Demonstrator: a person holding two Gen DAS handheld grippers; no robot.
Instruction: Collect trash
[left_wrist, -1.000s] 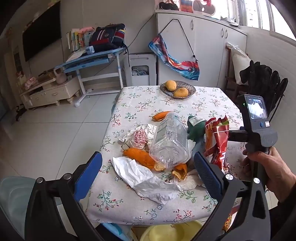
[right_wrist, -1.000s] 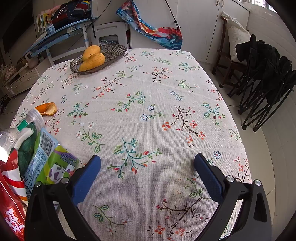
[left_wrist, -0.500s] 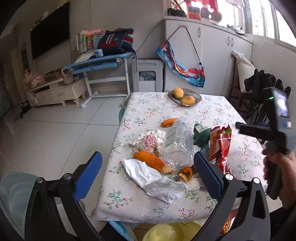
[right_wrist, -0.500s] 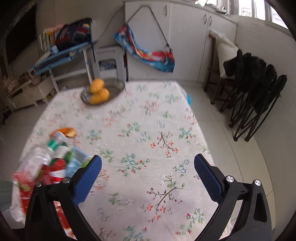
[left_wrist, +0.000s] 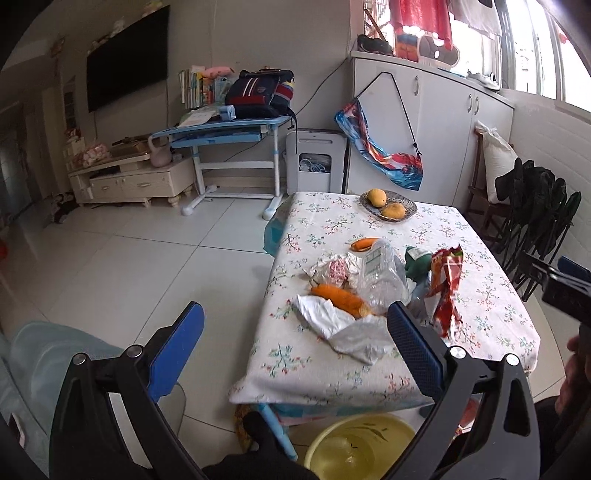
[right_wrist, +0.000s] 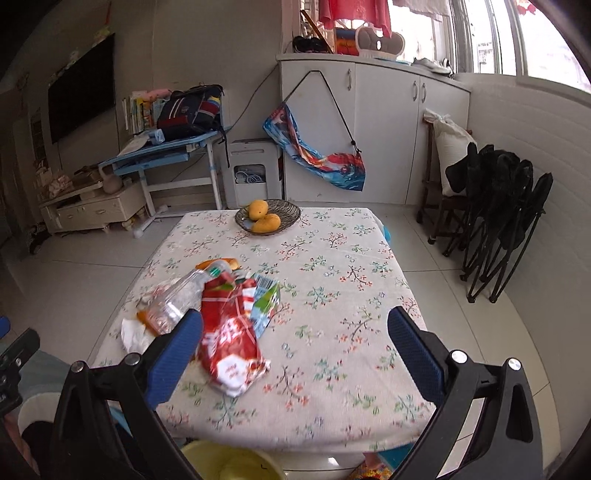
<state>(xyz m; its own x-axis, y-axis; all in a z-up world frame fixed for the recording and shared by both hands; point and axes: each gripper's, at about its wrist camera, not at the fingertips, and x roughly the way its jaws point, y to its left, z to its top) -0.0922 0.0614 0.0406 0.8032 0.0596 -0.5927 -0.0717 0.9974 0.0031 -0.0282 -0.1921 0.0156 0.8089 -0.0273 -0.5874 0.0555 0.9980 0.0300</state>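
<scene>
A pile of trash lies on the floral-cloth table (left_wrist: 491, 295): a clear plastic bottle (left_wrist: 384, 280), a red snack bag (left_wrist: 447, 291), orange peels (left_wrist: 340, 297), crumpled white paper (left_wrist: 332, 321) and a green carton (right_wrist: 266, 302). The red bag (right_wrist: 229, 339) and bottle (right_wrist: 177, 302) also show in the right wrist view. My left gripper (left_wrist: 295, 343) is open and empty, held back above the table's near left corner. My right gripper (right_wrist: 295, 347) is open and empty above the table's near edge.
A yellow bin (left_wrist: 362, 446) stands on the floor under the table's near edge, also seen in the right wrist view (right_wrist: 229, 461). A woven bowl with two mangoes (right_wrist: 267, 216) sits at the table's far end. Folded black chairs (right_wrist: 498, 206) lean at the right wall.
Both grippers have pulled back and up from the table, so the trash pile looks smaller and farther. Both stay open. The trash has not moved.
</scene>
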